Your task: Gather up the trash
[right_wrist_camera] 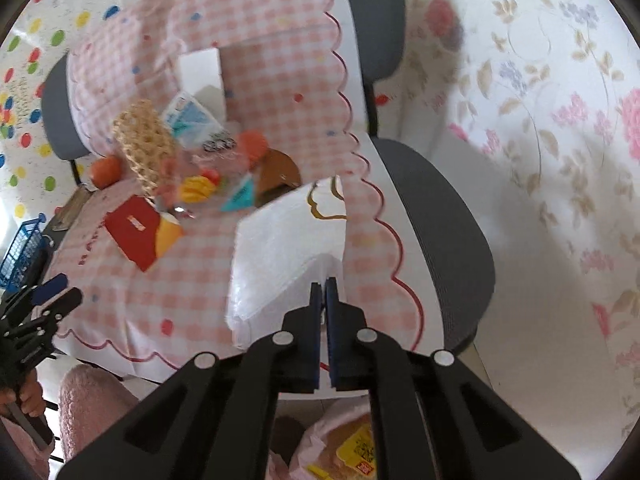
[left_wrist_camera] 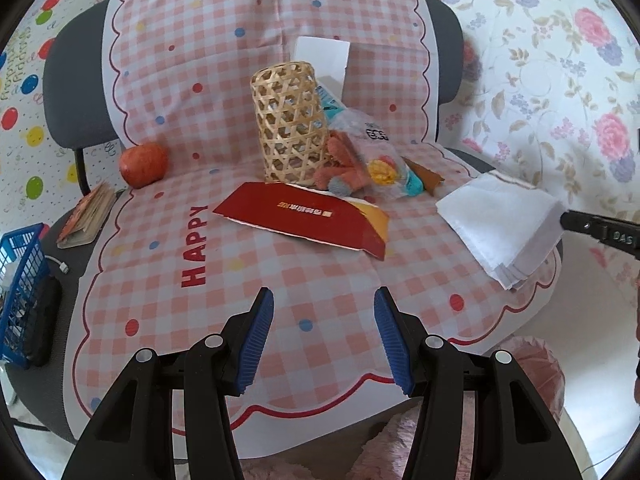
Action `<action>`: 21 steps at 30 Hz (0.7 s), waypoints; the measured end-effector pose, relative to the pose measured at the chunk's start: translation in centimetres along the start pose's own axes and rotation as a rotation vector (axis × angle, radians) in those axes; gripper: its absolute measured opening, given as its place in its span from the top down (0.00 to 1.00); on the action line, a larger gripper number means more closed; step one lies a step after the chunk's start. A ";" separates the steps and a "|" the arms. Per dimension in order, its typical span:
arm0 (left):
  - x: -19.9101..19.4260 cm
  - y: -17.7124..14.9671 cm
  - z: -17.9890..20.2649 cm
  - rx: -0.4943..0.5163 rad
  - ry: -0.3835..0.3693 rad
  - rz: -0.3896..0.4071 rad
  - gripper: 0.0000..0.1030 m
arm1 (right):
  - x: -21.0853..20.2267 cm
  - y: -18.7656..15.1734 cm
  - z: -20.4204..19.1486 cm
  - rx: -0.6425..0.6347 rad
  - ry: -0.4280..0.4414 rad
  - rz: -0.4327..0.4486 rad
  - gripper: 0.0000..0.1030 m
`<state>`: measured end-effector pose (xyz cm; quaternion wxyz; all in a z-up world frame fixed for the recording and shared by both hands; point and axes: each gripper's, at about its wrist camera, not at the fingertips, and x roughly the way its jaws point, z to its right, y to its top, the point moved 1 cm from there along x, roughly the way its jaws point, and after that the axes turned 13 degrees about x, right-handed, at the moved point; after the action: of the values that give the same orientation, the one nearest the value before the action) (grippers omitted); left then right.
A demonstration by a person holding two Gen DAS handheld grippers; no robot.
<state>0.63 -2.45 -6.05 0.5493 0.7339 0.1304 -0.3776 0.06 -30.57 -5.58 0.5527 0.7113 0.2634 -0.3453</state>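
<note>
A white paper bag lies at the right of a chair seat covered by a pink checked cloth. My right gripper is shut on the near edge of the white paper bag; its tip shows in the left wrist view. My left gripper is open and empty above the front of the cloth. A red flattened carton, a clear plastic wrapper with toys and a teal packet lie mid-seat.
A woven bamboo basket stands upright behind the carton, a white box behind it. An apple sits at the left, a small book and a blue crate beyond the cloth edge. Floral cloth hangs to the right.
</note>
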 end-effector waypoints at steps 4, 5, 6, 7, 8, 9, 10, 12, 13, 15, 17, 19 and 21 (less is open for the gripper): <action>-0.2 0.2 0.4 0.016 0.004 0.005 0.48 | 1.9 -1.1 -0.2 0.002 0.034 -0.087 0.79; -0.2 0.3 0.5 0.022 0.006 0.006 0.48 | 2.0 -1.4 -0.3 -0.001 0.046 -0.095 0.64; -0.2 0.3 0.5 0.027 0.010 0.007 0.48 | 2.1 -1.6 -0.4 -0.010 0.051 -0.096 0.59; -0.2 0.3 0.5 0.027 0.011 0.006 0.48 | 2.1 -1.8 -0.5 -0.021 0.048 -0.093 0.58; 0.0 0.4 0.6 0.027 0.011 0.002 0.48 | 2.2 -2.0 -0.5 -0.031 0.040 -0.091 0.58; 0.0 0.4 0.6 0.026 0.009 -0.001 0.48 | 2.2 -2.0 -0.4 -0.028 0.041 -0.088 0.58; 0.1 0.5 0.8 0.025 0.008 -0.004 0.48 | 2.2 -2.0 -0.1 -0.020 0.046 -0.085 0.58; 0.2 0.5 1.1 0.032 0.005 -0.006 0.48 | 2.2 -1.6 0.5 0.003 0.054 -0.061 0.58; 0.3 0.6 1.4 0.036 0.003 -0.007 0.48 | 2.4 -1.3 0.7 0.007 0.061 -0.047 0.58; 0.5 0.7 1.7 0.043 -0.001 -0.010 0.48 | 3.3 -0.1 1.1 0.016 0.073 -0.019 0.60; 0.6 0.8 2.0 0.048 0.002 -0.010 0.48 | 4.5 0.9 1.1 0.007 0.082 -0.009 0.69; 0.9 1.0 2.0 0.050 0.012 -0.012 0.48 | 5.9 1.9 0.7 -0.016 0.078 -0.002 0.69; 1.3 1.2 1.8 0.046 0.021 -0.018 0.48 | 7.8 2.9 0.6 -0.022 0.075 -0.007 0.69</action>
<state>1.50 -4.78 -6.35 0.5275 0.7492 0.1340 -0.3775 6.98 -31.91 -10.04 0.5491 0.7167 0.2903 -0.3172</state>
